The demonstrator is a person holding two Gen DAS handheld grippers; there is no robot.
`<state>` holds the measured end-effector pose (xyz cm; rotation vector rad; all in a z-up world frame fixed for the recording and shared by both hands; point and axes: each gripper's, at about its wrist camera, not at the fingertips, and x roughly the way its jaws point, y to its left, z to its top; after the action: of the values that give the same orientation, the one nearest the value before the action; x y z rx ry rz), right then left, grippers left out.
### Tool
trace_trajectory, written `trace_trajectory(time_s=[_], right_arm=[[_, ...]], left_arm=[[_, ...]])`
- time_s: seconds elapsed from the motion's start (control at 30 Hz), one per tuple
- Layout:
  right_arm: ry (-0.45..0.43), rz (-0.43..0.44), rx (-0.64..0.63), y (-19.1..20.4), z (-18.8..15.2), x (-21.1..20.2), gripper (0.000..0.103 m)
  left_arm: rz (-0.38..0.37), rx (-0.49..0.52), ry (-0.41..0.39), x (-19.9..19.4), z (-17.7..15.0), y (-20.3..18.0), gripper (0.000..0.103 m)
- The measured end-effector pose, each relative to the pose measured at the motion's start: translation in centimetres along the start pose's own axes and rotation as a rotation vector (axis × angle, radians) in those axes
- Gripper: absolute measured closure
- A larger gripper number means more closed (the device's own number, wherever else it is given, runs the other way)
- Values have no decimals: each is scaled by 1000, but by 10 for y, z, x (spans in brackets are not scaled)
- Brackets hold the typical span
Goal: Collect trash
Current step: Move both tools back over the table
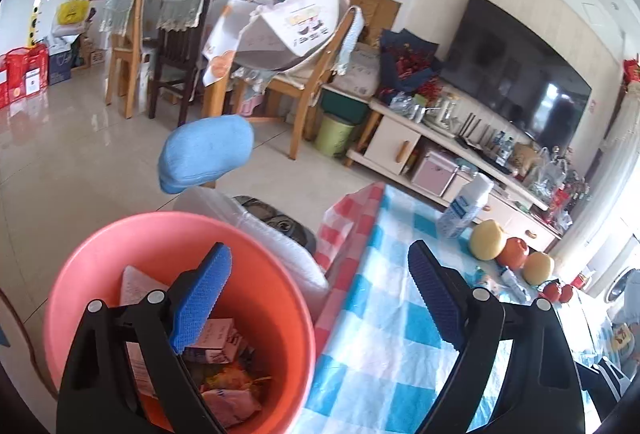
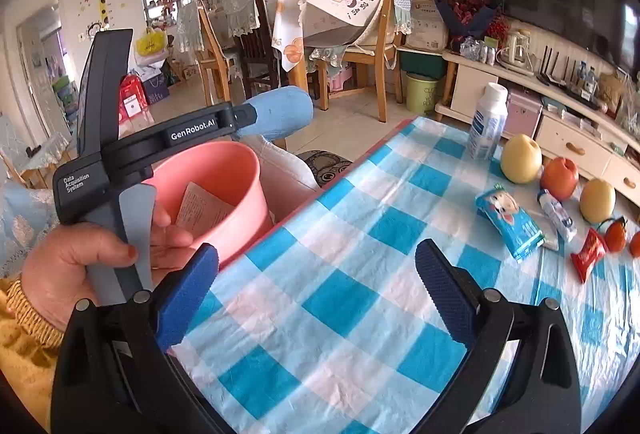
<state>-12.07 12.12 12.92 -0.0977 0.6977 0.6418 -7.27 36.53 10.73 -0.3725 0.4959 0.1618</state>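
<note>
My left gripper (image 1: pixel 320 250) is open and holds nothing. Its left finger hangs over a pink bucket (image 1: pixel 100 258), its right finger over the checked tablecloth (image 1: pixel 396 350). Wrappers and small cartons (image 1: pixel 218 344) lie in the bucket. My right gripper (image 2: pixel 316 248) is open and empty above the tablecloth (image 2: pixel 340 298). On the table's right side lie a blue snack packet (image 2: pixel 510 226), a red wrapper (image 2: pixel 588 254) and a small tube (image 2: pixel 558 213). A hand (image 2: pixel 60 274) holds the left gripper's handle (image 2: pixel 180 133) beside the bucket (image 2: pixel 224 173).
A white bottle (image 2: pixel 488 117), two pears (image 2: pixel 520 157), an apple (image 2: pixel 560 175) and small red fruits (image 2: pixel 616 234) stand at the table's far side. A blue cushioned stool (image 1: pixel 206 157) and a white bag (image 1: pixel 280 242) sit beyond the bucket. Chairs and a TV cabinet (image 1: pixel 400 145) lie farther off.
</note>
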Motion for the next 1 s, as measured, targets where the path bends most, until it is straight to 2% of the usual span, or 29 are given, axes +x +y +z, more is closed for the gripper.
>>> trace_trajectory(time_s=[0.17,0.47,0.63,0.77,0.97,1.0], right_arm=[[19,22,52,-23,-20,-12,4],[12,-39,65,-60,-51,-30,4],[-8,-117,52,-81,-60,-39,4],[-19,-187,52,-98,-64,-44,4],[-1,-252,136,-132,-70,-46,4],[2,-284,147,-139,-70,-46,4]], left_arm=[[-33,62,-21,0,-7,-26,13],[-28,161,69,18,-26,-66,13],[-19,222,117,25,-34,-88,13],[-41,243,166,34,-40,-105,13],[-95,261,243,50,-57,-132,13],[-100,268,249,52,-59,-137,13]])
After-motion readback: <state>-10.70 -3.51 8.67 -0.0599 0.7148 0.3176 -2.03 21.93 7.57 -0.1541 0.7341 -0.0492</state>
